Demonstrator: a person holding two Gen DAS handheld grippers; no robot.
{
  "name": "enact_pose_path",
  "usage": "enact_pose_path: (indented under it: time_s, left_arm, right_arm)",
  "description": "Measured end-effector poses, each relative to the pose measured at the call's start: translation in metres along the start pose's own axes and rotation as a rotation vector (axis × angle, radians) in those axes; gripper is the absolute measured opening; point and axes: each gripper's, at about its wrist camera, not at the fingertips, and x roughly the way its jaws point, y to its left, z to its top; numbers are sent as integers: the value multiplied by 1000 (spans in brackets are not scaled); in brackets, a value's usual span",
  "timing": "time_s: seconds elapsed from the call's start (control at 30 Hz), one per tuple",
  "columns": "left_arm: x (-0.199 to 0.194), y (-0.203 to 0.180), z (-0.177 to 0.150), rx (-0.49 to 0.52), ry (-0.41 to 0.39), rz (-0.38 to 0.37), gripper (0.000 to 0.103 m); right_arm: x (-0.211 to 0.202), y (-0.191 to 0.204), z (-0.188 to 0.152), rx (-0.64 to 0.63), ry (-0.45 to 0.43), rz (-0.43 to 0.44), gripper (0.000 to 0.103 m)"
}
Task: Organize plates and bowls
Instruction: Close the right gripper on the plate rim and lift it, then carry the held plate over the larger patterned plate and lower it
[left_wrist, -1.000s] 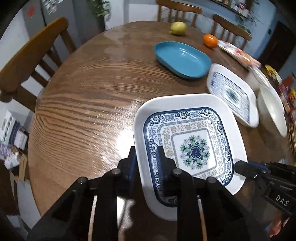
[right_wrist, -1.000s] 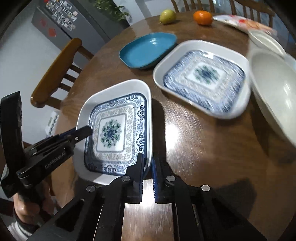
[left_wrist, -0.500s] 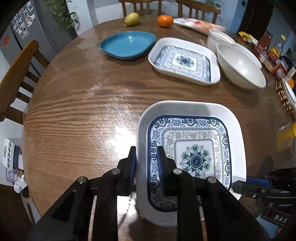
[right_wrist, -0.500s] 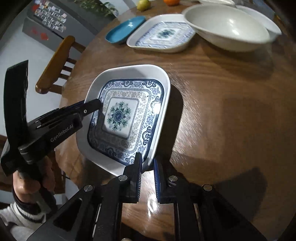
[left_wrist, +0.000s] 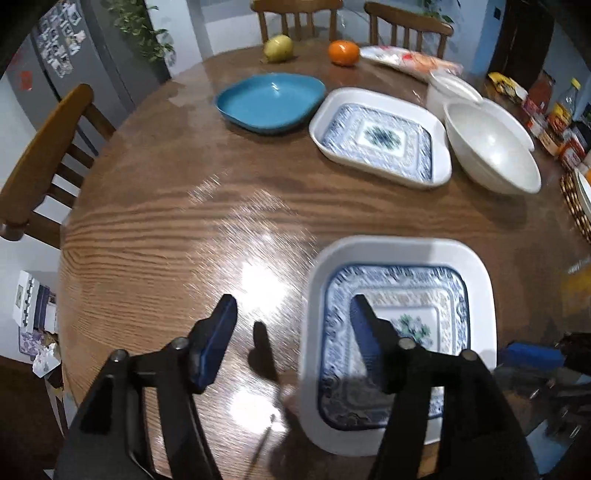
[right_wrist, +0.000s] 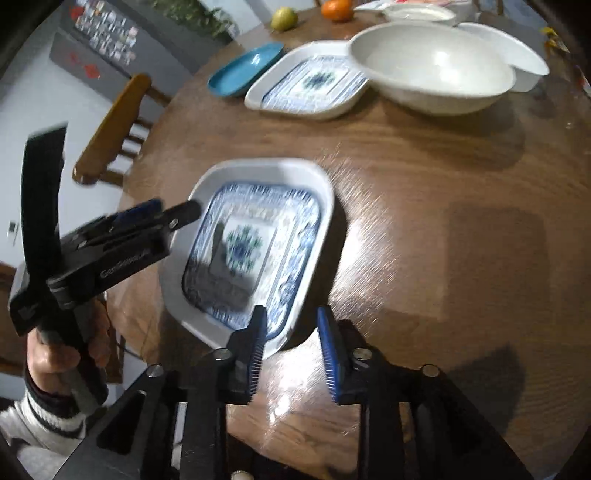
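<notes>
Because the patterned plate (left_wrist: 402, 295) had to sit flat on the table (left_wrist: 184, 221) at the near edge, apart from the matching plate (left_wrist: 380, 140), the blue dish (left_wrist: 269, 99) and the white bowl (left_wrist: 491, 147) farther off, I judged this the release; my left gripper (left_wrist: 295, 321) had just been opening, its jaws wide astride the plate's left rim without pressing it; my right gripper (right_wrist: 291, 332) had also just been opening, narrower, with the plate's near corner just at its left finger and nothing clamped; both had let go.
</notes>
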Motion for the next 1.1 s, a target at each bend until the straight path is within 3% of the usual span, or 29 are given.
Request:
enact_pose_path:
  time_s: [0.27, 0.47, 0.6, 0.7, 0.8, 0.93, 1.1]
  left_arm:
    - [0, 15, 42, -50, -57, -39, 70]
    - [22, 8, 79, -46, -43, -113, 70]
    - [26, 3, 85, -11, -33, -142, 70]
    - [28, 0, 77, 45, -5, -161, 70]
    - [26, 4, 68, 66, -1, -183, 70]
    - [32, 12, 70, 47, 12, -179, 70]
    - [38, 13, 81, 41, 4, -179, 70]
  right_arm:
    - [-16, -17, 42, 112, -150, -24, 40]
    - [0, -23, 78, 220, -211, -2, 40]
    - [13, -11, 83, 198, -171, 23, 40]
    - [16, -6, 78, 129, -119, -50, 40]
    - [18, -7, 68, 128, -71, 7, 40]
    - [32, 12, 66, 71, 0, 169, 40]
    - [62, 28, 84, 42, 12, 176, 40]
